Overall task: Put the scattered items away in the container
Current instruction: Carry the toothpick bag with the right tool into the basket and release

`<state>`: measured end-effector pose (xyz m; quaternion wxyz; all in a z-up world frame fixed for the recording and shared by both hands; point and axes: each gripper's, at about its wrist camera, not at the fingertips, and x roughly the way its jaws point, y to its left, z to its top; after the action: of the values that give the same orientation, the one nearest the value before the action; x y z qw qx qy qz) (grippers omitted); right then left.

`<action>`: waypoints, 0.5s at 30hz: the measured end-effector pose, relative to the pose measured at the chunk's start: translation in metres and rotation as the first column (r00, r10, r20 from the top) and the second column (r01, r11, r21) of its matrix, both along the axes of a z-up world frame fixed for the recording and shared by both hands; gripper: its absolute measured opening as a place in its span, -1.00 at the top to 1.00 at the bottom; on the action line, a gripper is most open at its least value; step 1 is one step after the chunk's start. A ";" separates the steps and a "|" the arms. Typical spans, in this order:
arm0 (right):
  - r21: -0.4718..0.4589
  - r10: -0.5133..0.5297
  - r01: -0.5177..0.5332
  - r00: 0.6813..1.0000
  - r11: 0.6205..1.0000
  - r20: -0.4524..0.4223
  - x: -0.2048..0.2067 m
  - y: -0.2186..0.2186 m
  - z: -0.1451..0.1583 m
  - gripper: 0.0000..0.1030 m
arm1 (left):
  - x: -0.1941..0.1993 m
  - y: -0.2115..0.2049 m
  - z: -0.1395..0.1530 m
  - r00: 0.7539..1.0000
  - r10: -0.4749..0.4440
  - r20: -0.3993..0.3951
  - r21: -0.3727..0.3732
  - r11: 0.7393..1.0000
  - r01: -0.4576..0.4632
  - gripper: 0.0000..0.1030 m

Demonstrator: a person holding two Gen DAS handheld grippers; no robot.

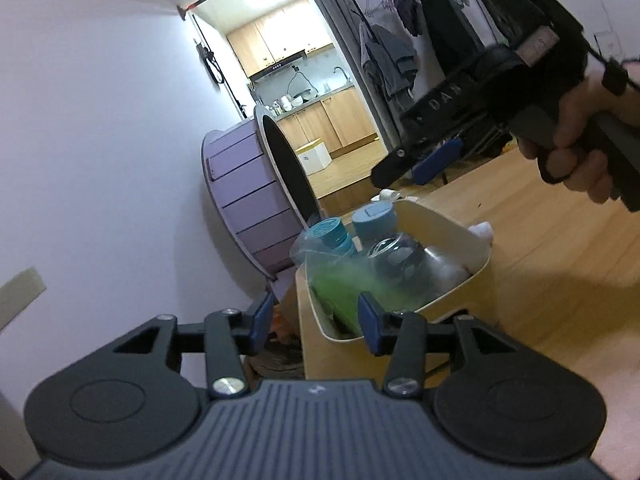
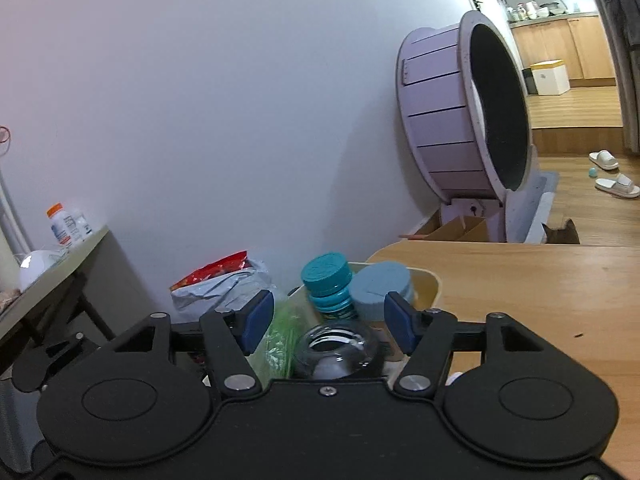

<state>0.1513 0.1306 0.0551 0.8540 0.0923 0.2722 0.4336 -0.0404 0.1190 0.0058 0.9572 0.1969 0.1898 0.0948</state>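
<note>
A cream container [image 1: 478, 266] stands at the corner of the wooden table [image 1: 560, 264]. It holds a teal-capped bottle [image 1: 330, 234], a grey-blue-lidded jar [image 1: 374, 216], a clear glass jar [image 1: 404, 258], a green plastic bag [image 1: 340, 292] and something white [image 1: 482, 230]. My left gripper [image 1: 316, 320] is open and empty at the container's near end. My right gripper [image 2: 328, 320] is open and empty just above the container [image 2: 430, 282], over the glass jar [image 2: 340, 350], teal-capped bottle [image 2: 328, 278] and grey-blue-lidded jar [image 2: 380, 284]. It also shows in the left wrist view [image 1: 400, 168], raised above the container.
A purple cat wheel [image 2: 460, 120] stands against the white wall beyond the table. A red and grey bag [image 2: 224, 280] lies on the floor by the wall. A side table [image 2: 52, 268] with a pill bottle [image 2: 60, 224] is at left. A clothes rack [image 1: 440, 28] stands behind.
</note>
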 end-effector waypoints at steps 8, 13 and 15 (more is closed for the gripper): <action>-0.103 0.031 -0.023 0.997 0.994 0.073 -0.029 -0.012 0.013 -0.18 | -0.002 0.022 0.016 1.000 0.012 -0.019 -0.277 0.961 -0.017 0.09; -0.141 0.013 0.001 0.995 0.990 0.098 -0.040 -0.031 0.017 -0.18 | 0.001 0.021 0.017 0.998 0.002 -0.067 -0.399 0.916 -0.029 0.09; -0.155 -0.003 0.018 0.995 0.988 0.101 -0.039 -0.038 0.017 -0.18 | 0.004 0.016 0.020 0.998 -0.012 -0.060 -0.420 0.907 -0.015 0.09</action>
<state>0.1118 0.0922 0.0720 0.8735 0.0047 0.2616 0.4105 -0.0363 0.1350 0.0254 0.9708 -0.0111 0.2352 0.0464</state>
